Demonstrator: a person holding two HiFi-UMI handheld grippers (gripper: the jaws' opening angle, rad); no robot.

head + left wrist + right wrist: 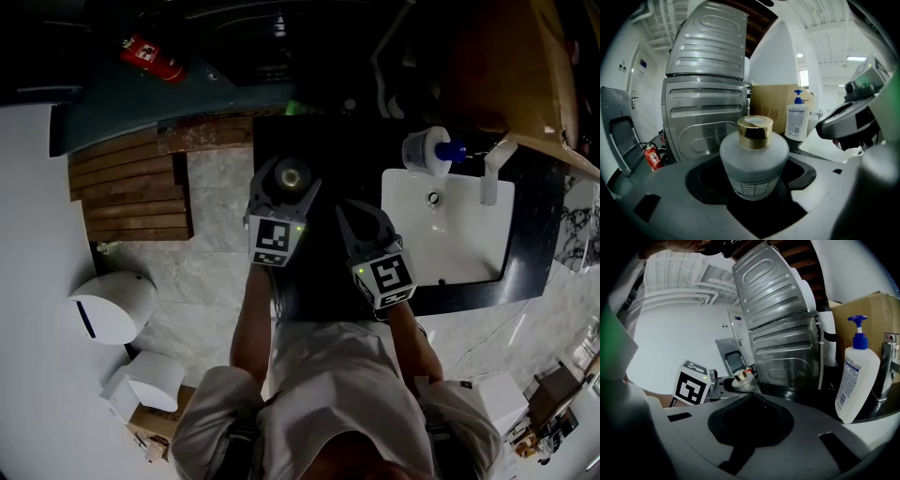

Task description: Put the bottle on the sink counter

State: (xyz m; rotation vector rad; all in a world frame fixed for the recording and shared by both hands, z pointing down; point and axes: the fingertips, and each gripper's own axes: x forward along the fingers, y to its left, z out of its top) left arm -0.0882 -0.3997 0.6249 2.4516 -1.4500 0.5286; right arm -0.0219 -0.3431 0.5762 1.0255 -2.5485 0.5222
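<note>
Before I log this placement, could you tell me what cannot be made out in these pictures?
Label on the bottle: left gripper view, print too small; its base is hidden between the jaws.
The counter under the bottle: head view, too dark and covered by the left gripper.
Label on the pump bottle: right gripper view, print too small.

The person at six o'clock wears a pale grey short-sleeved T-shirt. The left claw and right claw are grey, each bearing a white cube of black square markers and green lights
</note>
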